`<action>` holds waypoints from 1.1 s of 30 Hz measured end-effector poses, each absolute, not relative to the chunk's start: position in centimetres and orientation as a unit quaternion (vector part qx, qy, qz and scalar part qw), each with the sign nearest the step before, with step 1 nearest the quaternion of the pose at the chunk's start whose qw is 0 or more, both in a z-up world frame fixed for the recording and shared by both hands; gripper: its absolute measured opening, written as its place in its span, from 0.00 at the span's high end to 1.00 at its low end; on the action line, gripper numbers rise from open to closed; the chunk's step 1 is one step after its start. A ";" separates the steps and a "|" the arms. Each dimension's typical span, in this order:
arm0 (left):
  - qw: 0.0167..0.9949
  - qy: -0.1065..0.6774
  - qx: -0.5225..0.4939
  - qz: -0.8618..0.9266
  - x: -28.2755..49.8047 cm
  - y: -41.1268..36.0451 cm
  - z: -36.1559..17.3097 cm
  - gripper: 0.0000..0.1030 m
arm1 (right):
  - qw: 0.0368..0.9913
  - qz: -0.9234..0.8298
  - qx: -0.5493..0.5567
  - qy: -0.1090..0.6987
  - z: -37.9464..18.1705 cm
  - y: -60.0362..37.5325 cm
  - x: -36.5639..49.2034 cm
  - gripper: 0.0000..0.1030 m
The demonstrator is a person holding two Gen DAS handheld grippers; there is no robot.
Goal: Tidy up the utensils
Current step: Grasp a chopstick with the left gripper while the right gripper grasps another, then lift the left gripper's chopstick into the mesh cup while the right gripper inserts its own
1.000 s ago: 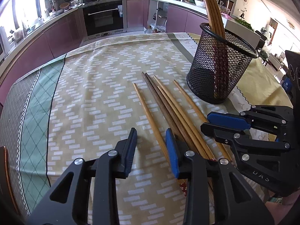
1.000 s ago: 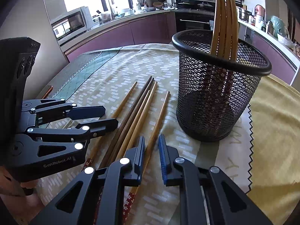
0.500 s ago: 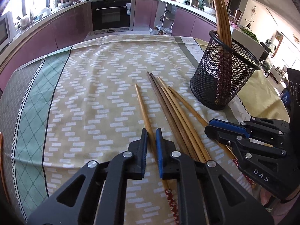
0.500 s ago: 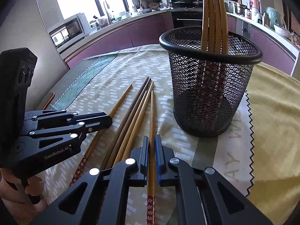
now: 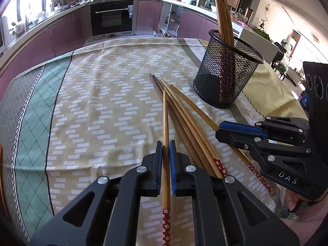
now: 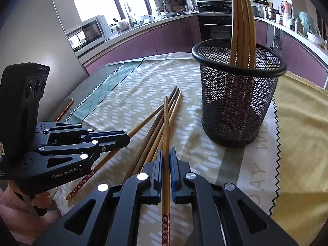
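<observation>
My left gripper (image 5: 166, 149) is shut on a bamboo chopstick (image 5: 165, 123) with a red flowered end, lifted over the cloth. My right gripper (image 6: 166, 157) is shut on another such chopstick (image 6: 166, 127), also lifted. Several loose chopsticks (image 5: 184, 119) lie in a bundle on the tablecloth between the grippers; they also show in the right wrist view (image 6: 155, 131). A black mesh holder (image 5: 225, 71) stands upright to the right with several chopsticks in it, seen too in the right wrist view (image 6: 237, 94). The right gripper (image 5: 242, 131) and left gripper (image 6: 114, 137) each show in the other's view.
The table carries a patterned beige cloth (image 5: 102, 102) with a green border (image 5: 32, 110) at the left, and a yellow cloth (image 6: 303, 135) at the right. Kitchen counters and an oven (image 5: 111, 18) stand beyond the far edge.
Both grippers closed, each on one chopstick, and lifted it off the cloth. The left gripper's chopstick now angles across the bundle.
</observation>
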State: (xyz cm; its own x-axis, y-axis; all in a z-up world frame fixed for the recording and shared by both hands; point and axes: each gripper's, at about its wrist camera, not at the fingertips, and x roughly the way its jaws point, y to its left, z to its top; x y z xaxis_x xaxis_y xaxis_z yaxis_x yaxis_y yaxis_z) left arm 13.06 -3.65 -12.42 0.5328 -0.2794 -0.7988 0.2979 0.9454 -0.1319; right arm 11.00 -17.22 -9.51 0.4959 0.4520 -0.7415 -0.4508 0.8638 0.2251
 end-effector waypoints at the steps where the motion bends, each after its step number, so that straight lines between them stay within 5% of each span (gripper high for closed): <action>1: 0.875 0.455 0.014 -0.166 12.9 -3.7 -12.5 0.93 | 0.863 0.263 -0.002 0.432 -9.6 -17.1 11.0 0.94; 16: 0.867 0.466 0.040 -0.175 14.9 -4.8 -12.9 0.82 | 0.856 0.263 -0.018 0.445 -10.2 -16.7 11.4 0.94; 19: 0.868 0.465 0.038 -0.169 15.0 -4.7 -12.9 0.92 | 0.859 0.266 -0.014 0.437 -9.8 -17.0 11.2 0.94; 33: 0.885 0.415 0.002 -0.213 12.7 -3.3 -7.8 0.93 | 0.889 0.272 0.026 0.367 -4.6 -21.2 8.8 0.94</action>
State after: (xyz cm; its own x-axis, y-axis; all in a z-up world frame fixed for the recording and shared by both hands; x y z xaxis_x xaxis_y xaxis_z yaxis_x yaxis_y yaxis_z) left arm 12.66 -3.32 -7.84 0.5647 -0.3744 -0.7355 0.3778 0.9096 -0.1730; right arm 8.77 -21.24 -4.57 0.5833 0.5021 -0.6385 -0.4638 0.8512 0.2456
